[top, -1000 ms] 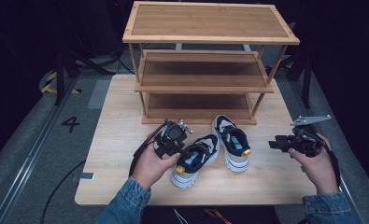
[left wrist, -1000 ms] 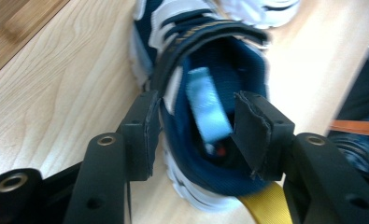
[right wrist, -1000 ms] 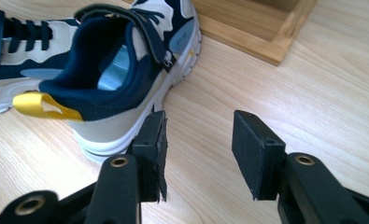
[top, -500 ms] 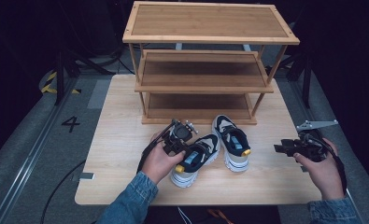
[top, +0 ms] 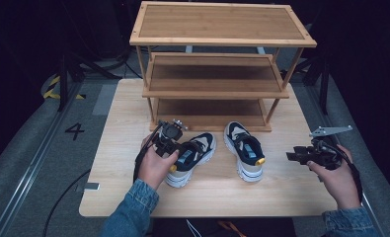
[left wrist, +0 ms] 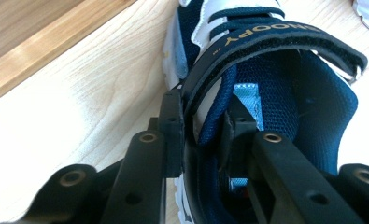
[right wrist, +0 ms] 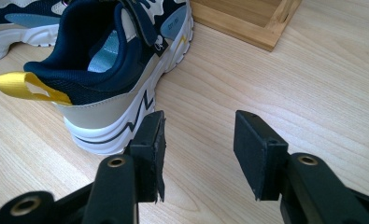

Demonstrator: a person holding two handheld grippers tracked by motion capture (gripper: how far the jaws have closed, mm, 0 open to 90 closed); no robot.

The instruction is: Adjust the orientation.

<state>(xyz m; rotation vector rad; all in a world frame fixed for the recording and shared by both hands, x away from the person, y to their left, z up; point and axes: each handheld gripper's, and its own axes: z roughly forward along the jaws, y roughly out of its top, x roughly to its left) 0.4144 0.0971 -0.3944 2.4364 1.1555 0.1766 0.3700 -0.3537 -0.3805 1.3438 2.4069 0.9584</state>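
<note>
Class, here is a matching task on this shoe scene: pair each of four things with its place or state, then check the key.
Things:
1. left tool
2. right tool
3. left shoe
4. rack

States or places:
A. stands at the far side of the table, shelves bare
B. jaws apart over bare wood, beside the heel of the right shoe
C. lies tilted toward the other shoe, gripped at its collar
D. jaws closed on a shoe's side wall, one inside, one outside

Pairs: 1-D, 2-B, 3-C, 4-A
</note>
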